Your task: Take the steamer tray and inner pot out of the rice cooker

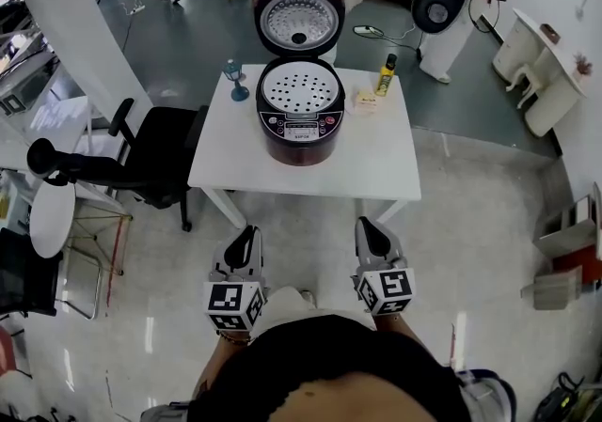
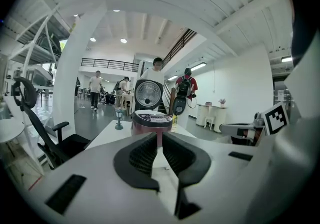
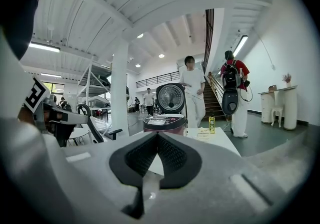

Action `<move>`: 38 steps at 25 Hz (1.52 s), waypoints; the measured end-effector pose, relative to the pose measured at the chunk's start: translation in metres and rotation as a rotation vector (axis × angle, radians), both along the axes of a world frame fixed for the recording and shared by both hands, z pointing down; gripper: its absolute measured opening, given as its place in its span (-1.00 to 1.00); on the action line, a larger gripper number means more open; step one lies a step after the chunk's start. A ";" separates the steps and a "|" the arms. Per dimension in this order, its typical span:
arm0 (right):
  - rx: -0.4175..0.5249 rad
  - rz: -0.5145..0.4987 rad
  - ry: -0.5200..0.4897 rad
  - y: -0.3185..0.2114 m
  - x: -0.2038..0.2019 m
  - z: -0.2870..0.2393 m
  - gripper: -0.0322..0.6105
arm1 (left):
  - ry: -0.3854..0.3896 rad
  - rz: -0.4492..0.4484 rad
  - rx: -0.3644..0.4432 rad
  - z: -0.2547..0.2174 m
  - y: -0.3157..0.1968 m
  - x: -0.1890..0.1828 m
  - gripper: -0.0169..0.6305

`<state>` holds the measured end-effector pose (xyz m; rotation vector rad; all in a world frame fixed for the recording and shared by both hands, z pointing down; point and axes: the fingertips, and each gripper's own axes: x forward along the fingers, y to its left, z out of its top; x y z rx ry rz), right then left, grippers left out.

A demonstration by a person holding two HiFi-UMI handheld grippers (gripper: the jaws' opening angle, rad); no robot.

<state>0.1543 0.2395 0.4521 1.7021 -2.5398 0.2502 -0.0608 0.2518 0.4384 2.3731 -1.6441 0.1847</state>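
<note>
A dark red rice cooker point(image 1: 299, 119) stands on the white table point(image 1: 376, 171) with its lid point(image 1: 298, 21) swung up at the back. A white perforated steamer tray point(image 1: 299, 89) sits in its top and hides the inner pot. Both grippers hover short of the table's near edge, apart from the cooker. My left gripper point(image 1: 247, 240) is shut with nothing between its jaws. My right gripper point(image 1: 368, 230) is shut and empty too. The cooker point(image 2: 151, 120) shows straight ahead past the left jaws, and the cooker point(image 3: 164, 122) shows ahead of the right jaws.
On the table stand a small blue goblet point(image 1: 235, 80) left of the cooker, a yellow bottle point(image 1: 387, 74) and a small packet point(image 1: 366, 102) to its right. A black office chair point(image 1: 141, 162) sits at the table's left. People stand beyond the table.
</note>
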 end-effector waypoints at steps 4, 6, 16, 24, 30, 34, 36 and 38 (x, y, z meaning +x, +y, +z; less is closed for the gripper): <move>0.009 -0.018 -0.004 -0.003 -0.006 -0.005 -0.88 | 0.005 -0.003 0.013 -0.003 -0.004 0.000 -0.88; 0.010 -0.016 -0.005 -0.006 -0.006 -0.006 -0.80 | 0.007 -0.007 0.012 -0.002 -0.007 0.001 -0.62; -0.004 0.016 -0.019 -0.014 0.004 0.004 -0.33 | -0.020 -0.035 -0.016 0.006 -0.003 -0.003 -0.12; -0.009 0.004 -0.019 -0.028 -0.002 0.007 -0.30 | -0.025 -0.040 -0.032 0.011 -0.007 -0.008 -0.06; -0.005 0.011 -0.008 -0.058 -0.002 0.008 -0.28 | -0.020 -0.060 -0.041 0.017 -0.034 -0.015 0.06; -0.005 0.017 -0.016 -0.087 0.001 0.006 -0.24 | -0.013 -0.062 -0.028 0.014 -0.064 -0.017 0.16; 0.001 0.027 -0.013 -0.105 0.003 0.003 -0.21 | -0.013 -0.062 -0.021 0.012 -0.083 -0.018 0.18; 0.007 0.038 -0.007 -0.123 0.007 0.001 -0.21 | 0.004 -0.066 -0.014 0.010 -0.102 -0.020 0.18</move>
